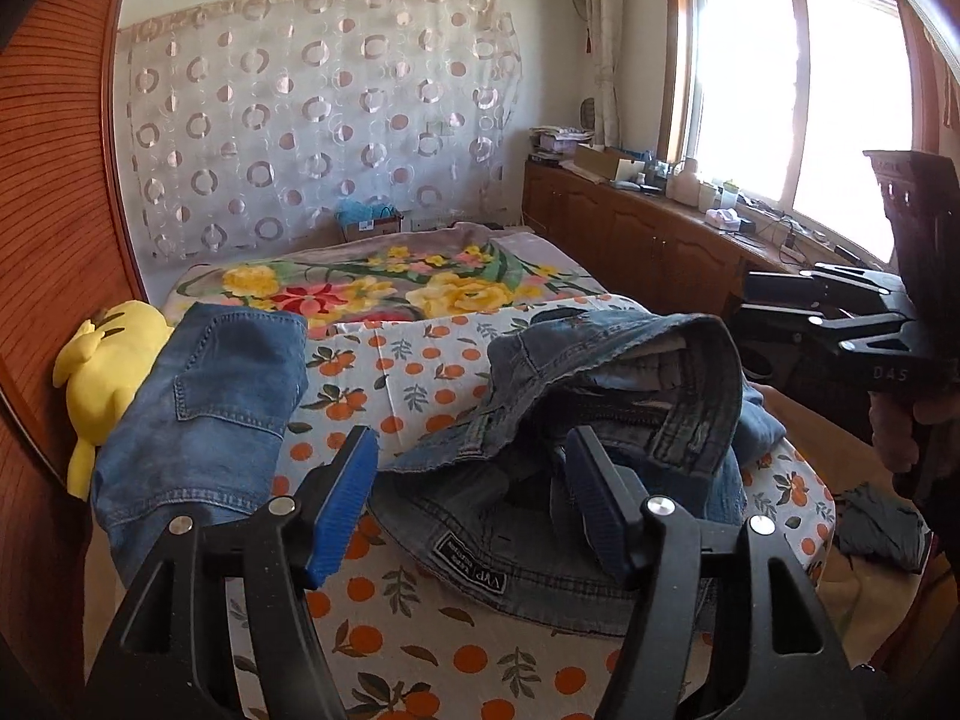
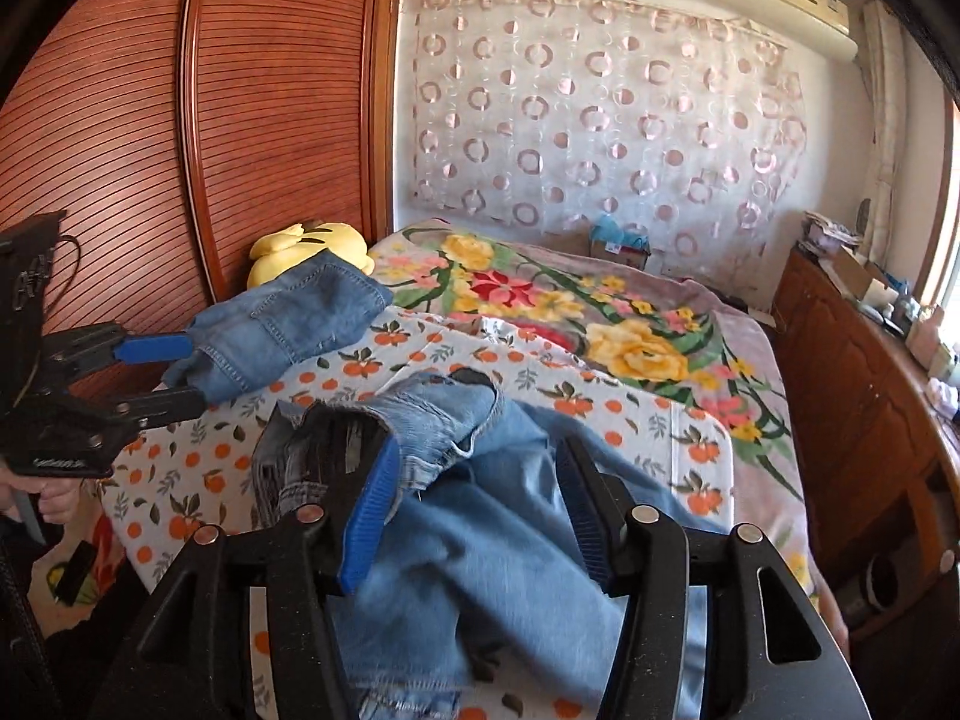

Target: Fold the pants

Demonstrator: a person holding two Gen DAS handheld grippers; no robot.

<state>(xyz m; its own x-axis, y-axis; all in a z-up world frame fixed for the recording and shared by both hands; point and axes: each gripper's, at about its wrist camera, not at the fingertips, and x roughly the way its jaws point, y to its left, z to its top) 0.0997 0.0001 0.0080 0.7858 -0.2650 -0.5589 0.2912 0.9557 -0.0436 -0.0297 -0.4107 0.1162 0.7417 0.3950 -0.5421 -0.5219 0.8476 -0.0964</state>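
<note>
A crumpled heap of blue jeans (image 1: 600, 372) lies on the orange-print sheet (image 1: 420, 372), its dark waistband with a sewn label (image 1: 474, 564) nearest me. My left gripper (image 1: 468, 480) stands open just over that waistband, and the pads do not press the cloth. A second pair of jeans, folded (image 1: 210, 396), rests to its left. In the right wrist view my right gripper (image 2: 480, 504) is open above a light blue pant leg (image 2: 498, 540), with nothing gripped. The left gripper (image 2: 186, 375) shows there at the left edge, beside the folded jeans (image 2: 294, 318).
A yellow plush toy (image 1: 102, 372) sits against the ribbed wooden wardrobe (image 2: 120, 150) at the bed's left. A floral blanket (image 2: 600, 312) covers the far half of the bed. A cluttered wooden cabinet (image 1: 648, 228) runs under the window. Dark cloth (image 1: 882, 522) lies on the floor.
</note>
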